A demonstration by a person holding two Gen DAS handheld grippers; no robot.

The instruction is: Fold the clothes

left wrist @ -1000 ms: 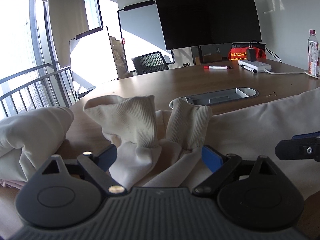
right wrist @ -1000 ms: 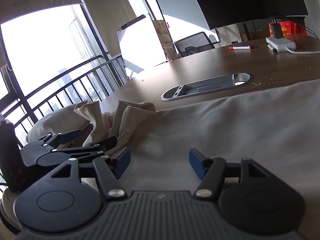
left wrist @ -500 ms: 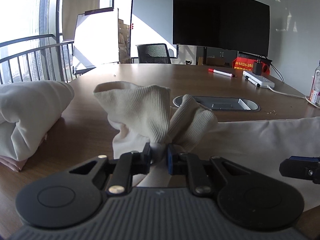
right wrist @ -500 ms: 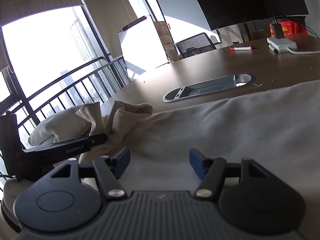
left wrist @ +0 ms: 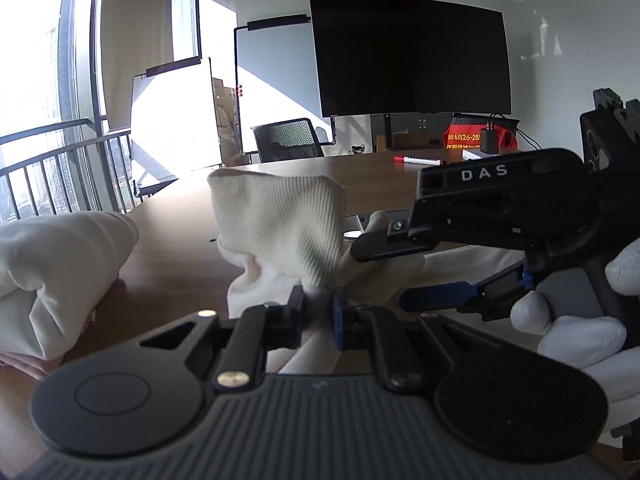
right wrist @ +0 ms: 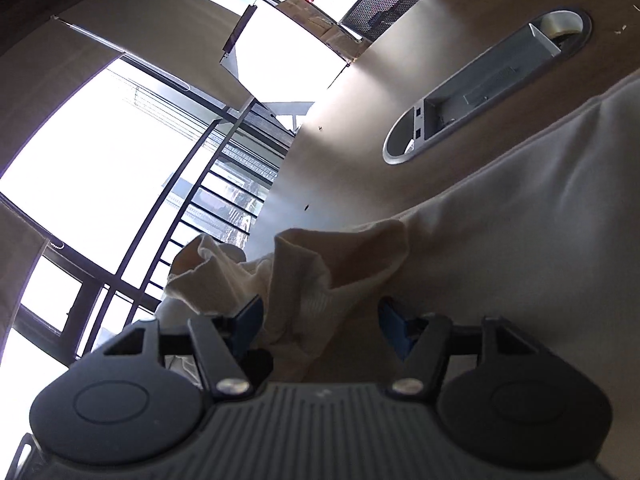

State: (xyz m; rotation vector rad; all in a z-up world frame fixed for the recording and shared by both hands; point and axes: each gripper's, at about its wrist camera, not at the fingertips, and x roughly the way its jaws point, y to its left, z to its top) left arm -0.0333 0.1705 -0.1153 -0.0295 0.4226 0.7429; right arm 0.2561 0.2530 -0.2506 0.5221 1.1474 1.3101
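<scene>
A cream garment (right wrist: 520, 216) lies spread on the wooden table (left wrist: 176, 248). Its two ribbed sleeve cuffs (left wrist: 280, 220) stand bunched together. My left gripper (left wrist: 319, 304) is shut on the fabric just below those cuffs. My right gripper (right wrist: 320, 320) is open, tilted, with the bunched cuffs (right wrist: 320, 272) between its blue pads. In the left wrist view the right gripper (left wrist: 400, 272) reaches in from the right, held by a white-gloved hand (left wrist: 576, 320), one finger above the fabric and one below.
A folded white pile (left wrist: 52, 272) sits at the left on the table. A grey cable tray (right wrist: 488, 88) is set into the tabletop beyond the garment. A red marker (left wrist: 418, 159), a charger and a monitor (left wrist: 408, 52) are at the far end.
My left gripper went from open to shut on the fabric under the cuffs. My right gripper has swung over to the left, rolled, and now brackets the cuffs.
</scene>
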